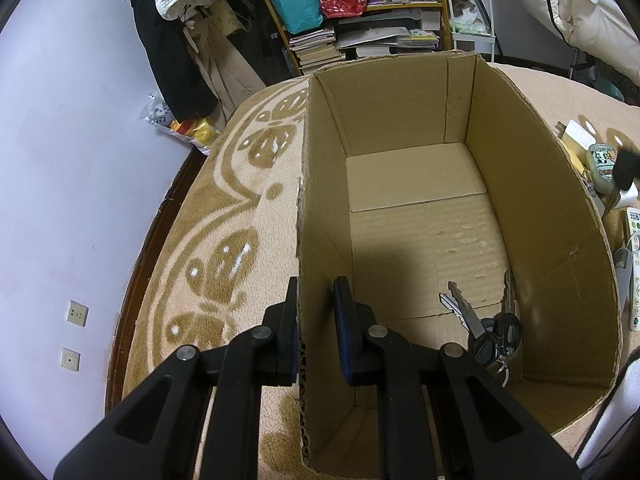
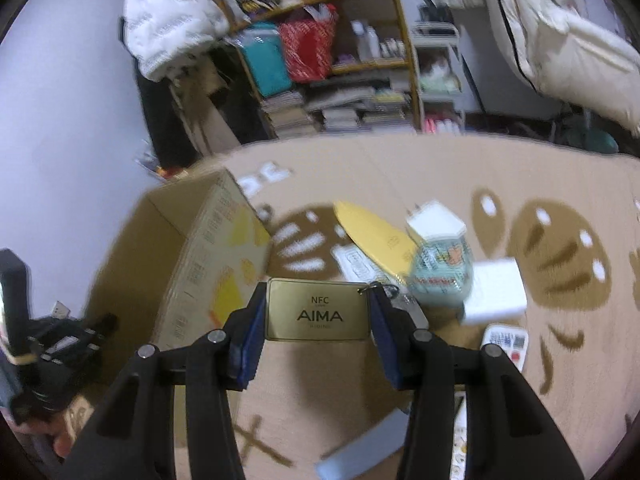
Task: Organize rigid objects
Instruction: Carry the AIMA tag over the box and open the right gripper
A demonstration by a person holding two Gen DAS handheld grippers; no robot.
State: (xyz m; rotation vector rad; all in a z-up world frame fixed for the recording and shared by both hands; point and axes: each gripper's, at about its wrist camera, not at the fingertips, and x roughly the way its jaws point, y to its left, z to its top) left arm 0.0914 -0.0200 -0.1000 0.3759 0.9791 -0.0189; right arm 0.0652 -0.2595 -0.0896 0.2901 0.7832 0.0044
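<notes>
An open cardboard box stands on a beige patterned blanket. A bunch of keys lies on its floor at the near right. My left gripper straddles the box's left wall, one finger outside and one inside, shut on the wall. My right gripper is shut on a gold NFC card marked AIMA, held above the blanket. The box is to its left in the right wrist view. The view is blurred.
Loose items lie on the blanket right of the box: a yellow envelope, a patterned cup, white boxes, a remote. A cluttered shelf and hanging coats stand beyond the bed.
</notes>
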